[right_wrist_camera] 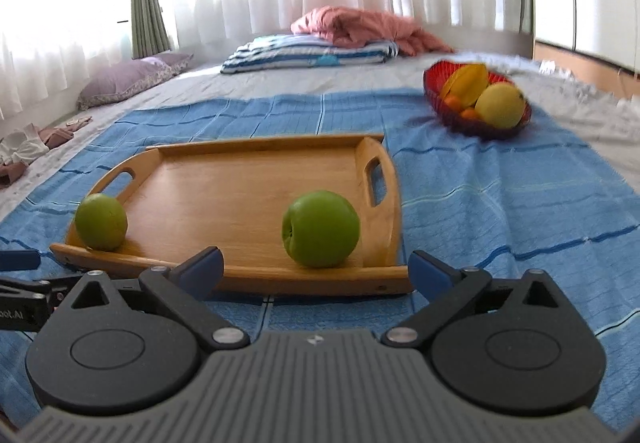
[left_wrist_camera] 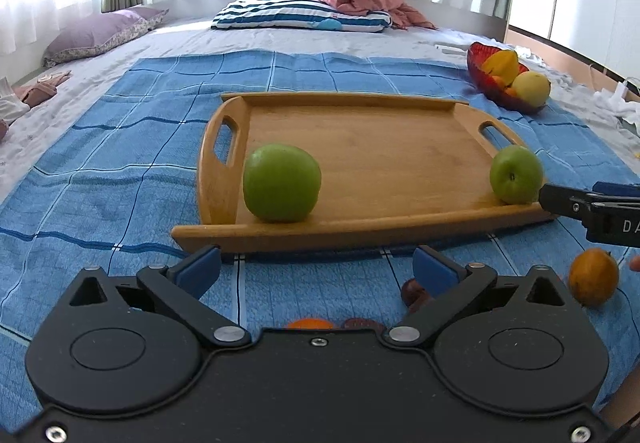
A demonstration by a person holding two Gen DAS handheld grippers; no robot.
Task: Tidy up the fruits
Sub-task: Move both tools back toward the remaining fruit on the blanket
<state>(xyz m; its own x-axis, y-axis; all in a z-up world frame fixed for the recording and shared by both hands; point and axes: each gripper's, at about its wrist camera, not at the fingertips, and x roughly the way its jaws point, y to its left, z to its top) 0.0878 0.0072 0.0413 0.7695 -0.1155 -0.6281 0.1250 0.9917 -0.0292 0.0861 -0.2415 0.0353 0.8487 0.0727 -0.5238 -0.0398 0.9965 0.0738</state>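
Right now the left gripper [left_wrist_camera: 316,269] sits low in the frame with its blue pads wide apart and nothing between them. The right gripper [right_wrist_camera: 316,269] is the same, wide apart and holding nothing.

Just past the left gripper, some small fruits lie on the blue cloth [left_wrist_camera: 120,163]: an orange fruit [left_wrist_camera: 593,276] at the lower right, and a dark red one [left_wrist_camera: 414,293] that peeks out beside the right pad. I cannot tell what kind they are.

A bit farther on, in the middle of the frame, is the wooden tray [left_wrist_camera: 360,147]. Two green apples sit inside it near the front edge, one apple on the left [left_wrist_camera: 281,183] and one on the right [left_wrist_camera: 516,174].

Farther still, at the upper right, a red bowl [left_wrist_camera: 480,77] holds yellow and orange fruit.

The bed is soft and the apples are round. I think a bump on the tray could make them roll. A quick pinch could also squirt a small fruit away across the cloth.
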